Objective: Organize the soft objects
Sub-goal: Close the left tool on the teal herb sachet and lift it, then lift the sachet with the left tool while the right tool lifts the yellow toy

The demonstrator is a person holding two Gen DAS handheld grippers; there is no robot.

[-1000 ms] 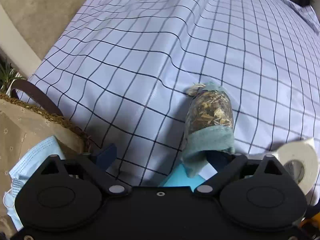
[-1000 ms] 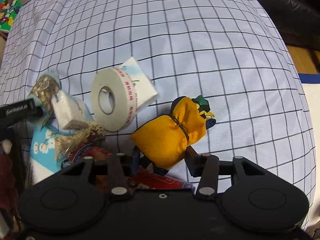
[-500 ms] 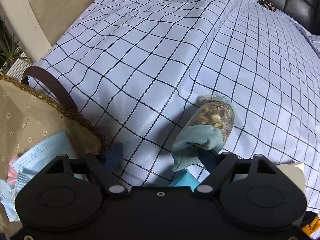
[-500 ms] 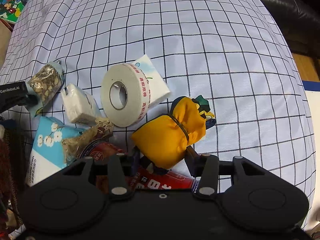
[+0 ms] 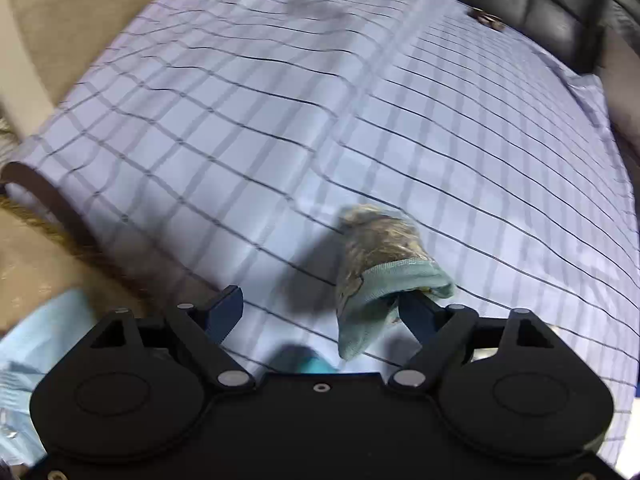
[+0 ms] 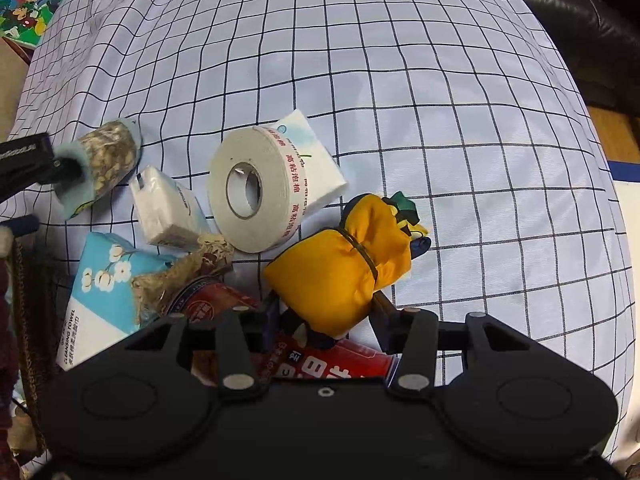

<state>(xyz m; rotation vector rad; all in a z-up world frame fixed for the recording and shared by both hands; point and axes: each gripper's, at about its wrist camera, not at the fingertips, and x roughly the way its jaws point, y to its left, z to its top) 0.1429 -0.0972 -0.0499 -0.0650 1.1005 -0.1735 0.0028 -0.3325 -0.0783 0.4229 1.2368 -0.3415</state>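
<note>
The tape roll (image 6: pixel 256 188) is sitting mid-sheet (image 6: pixel 400 80), leaning on a tissue pack (image 6: pixel 316 160). The tied pouch (image 6: pixel 344 268) is lying at its four o'clock, the sachet (image 6: pixel 108 156) at nine o'clock, the towel pack (image 6: pixel 100 292) at seven.

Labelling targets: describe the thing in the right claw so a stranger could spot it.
On the checked sheet, find the tape roll standing on edge in the clutter. Just right of it sits a yellow pouch, gripped by the right claw. It is the only yellow item, cinched by a dark band.
</note>
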